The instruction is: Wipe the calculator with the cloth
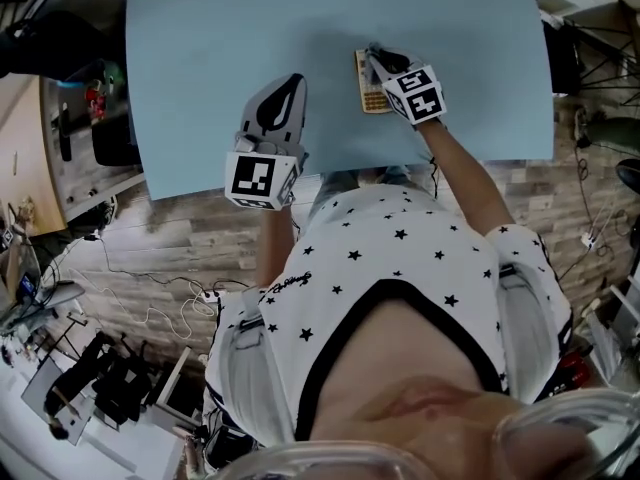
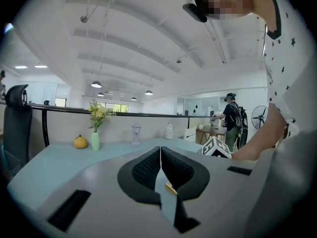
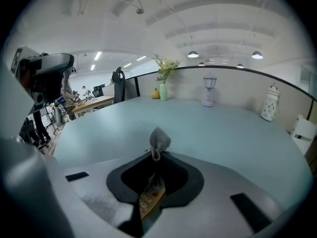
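A tan calculator [image 1: 368, 88] lies flat on the light blue table [image 1: 220, 38], right of centre. My right gripper [image 1: 378, 61] sits over its far end, shut on a small grey cloth [image 1: 371, 50]. In the right gripper view the cloth [image 3: 159, 139] bunches up from the pinched tips of that gripper [image 3: 155, 155], and the calculator [image 3: 151, 198] shows below, between the jaws. My left gripper [image 1: 285, 90] rests left of the calculator, jaws shut on nothing. In its own view the left gripper [image 2: 160, 151] shows its closed pads and a sliver of the calculator [image 2: 171, 188] beyond.
Along the table's far edge stand a vase of yellow flowers [image 3: 163, 90], a small lantern [image 3: 208, 96] and a white jar [image 3: 269, 108]. An orange fruit [image 2: 80, 142] sits by the vase. Cables and equipment [image 1: 110, 378] lie on the floor to the left.
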`<state>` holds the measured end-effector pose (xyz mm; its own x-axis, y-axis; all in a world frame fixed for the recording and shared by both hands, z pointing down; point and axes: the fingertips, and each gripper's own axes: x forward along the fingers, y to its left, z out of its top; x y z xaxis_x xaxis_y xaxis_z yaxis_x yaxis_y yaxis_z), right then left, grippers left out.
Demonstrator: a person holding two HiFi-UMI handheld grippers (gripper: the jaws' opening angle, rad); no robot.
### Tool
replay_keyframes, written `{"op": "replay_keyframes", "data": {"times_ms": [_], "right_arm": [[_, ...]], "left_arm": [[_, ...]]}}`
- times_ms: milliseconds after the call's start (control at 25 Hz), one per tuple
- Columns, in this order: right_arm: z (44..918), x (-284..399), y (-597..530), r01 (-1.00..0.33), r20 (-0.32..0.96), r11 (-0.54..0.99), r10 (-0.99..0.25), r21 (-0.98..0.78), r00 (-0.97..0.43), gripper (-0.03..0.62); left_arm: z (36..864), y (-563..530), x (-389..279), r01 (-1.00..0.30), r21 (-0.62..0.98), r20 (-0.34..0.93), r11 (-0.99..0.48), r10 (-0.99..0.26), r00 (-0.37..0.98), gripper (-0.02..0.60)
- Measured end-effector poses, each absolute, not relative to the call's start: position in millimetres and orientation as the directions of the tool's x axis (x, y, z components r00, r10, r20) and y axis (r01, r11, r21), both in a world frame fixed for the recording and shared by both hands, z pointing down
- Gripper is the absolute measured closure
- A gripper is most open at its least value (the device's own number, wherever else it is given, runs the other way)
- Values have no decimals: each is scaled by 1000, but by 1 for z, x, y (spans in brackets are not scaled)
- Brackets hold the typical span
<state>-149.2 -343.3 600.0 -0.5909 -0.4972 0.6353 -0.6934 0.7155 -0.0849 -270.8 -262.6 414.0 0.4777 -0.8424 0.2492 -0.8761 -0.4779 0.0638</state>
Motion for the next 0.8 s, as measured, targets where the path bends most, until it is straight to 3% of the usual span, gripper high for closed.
{"op": "replay_keyframes", "data": {"times_ms": [800], "right_arm": [[602,-102,-347,-764,644,641,-552,-79,-530,556]], "left_arm": [[408,-264,-254,-858,56,233,-511,-829,509,551]]}}
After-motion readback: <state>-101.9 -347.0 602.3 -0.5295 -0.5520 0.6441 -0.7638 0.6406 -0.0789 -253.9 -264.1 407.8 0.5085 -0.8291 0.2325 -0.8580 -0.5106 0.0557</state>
